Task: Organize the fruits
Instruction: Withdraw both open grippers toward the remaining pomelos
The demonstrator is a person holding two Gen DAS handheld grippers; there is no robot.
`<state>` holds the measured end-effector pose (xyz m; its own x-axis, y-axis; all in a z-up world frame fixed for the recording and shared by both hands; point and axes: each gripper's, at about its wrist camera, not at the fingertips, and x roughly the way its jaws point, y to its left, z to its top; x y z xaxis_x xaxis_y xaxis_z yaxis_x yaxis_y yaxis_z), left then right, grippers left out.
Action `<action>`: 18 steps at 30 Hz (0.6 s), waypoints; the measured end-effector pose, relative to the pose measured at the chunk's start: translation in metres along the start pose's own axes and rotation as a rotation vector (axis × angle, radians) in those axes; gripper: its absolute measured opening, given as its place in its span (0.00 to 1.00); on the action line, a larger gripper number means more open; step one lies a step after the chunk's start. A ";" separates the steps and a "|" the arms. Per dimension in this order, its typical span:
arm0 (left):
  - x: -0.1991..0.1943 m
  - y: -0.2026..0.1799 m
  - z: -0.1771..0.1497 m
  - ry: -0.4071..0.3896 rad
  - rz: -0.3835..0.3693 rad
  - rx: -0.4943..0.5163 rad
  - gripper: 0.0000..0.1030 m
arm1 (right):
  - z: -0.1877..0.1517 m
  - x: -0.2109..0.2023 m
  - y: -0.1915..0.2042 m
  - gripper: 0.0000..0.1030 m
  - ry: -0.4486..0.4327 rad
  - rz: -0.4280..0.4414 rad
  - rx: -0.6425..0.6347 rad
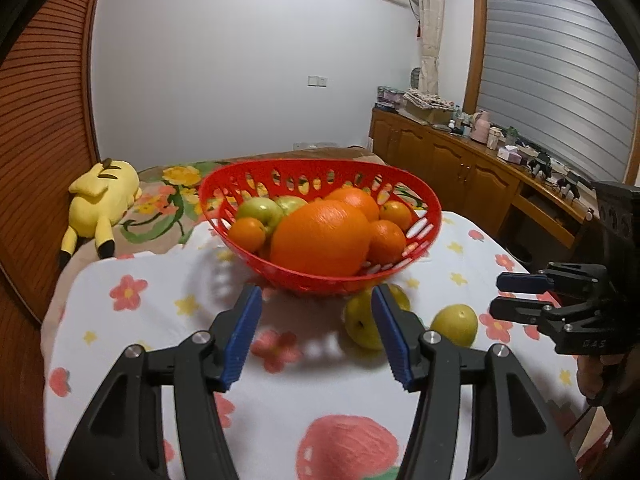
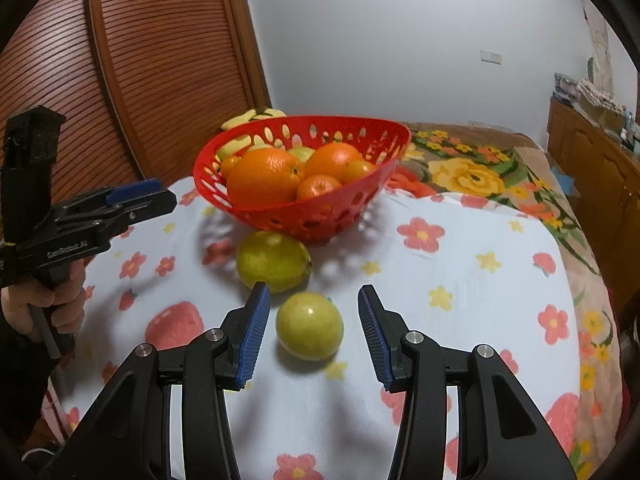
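My right tool [image 2: 310,332] is open around the near green fruit [image 2: 310,326], pads not touching it; my left tool [image 1: 316,332] is open and empty, its right finger [image 1: 390,336] overlapping the other green fruit [image 1: 362,322]. Both fruits lie on the flowered surface [image 2: 460,280], just before the red basket [image 2: 300,184] of oranges [image 2: 264,178] and green fruit.

Red perforated basket [image 1: 424,216], centre frame, filled with orange oranges [image 1: 320,240] and pale green apples [image 1: 260,209]. Two yellow-green fruits [image 2: 310,326] below it. White cloth [image 1: 160,320] printed with pink flowers, yellow stars, strawberries. Yellow plush [image 1: 100,196], left. Blue pads [image 2: 252,336] on black grippers.
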<state>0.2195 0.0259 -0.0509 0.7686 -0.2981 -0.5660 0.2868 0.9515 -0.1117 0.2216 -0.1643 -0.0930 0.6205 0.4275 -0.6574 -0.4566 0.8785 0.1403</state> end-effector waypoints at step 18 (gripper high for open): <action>0.016 -0.027 -0.026 0.037 0.019 0.044 0.67 | -0.016 0.029 0.001 0.52 0.053 -0.020 0.031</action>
<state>0.2090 -0.0029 -0.0776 0.7526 -0.2760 -0.5979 0.2979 0.9524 -0.0646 0.2293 -0.1547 -0.1237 0.5944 0.3982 -0.6987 -0.4239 0.8934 0.1485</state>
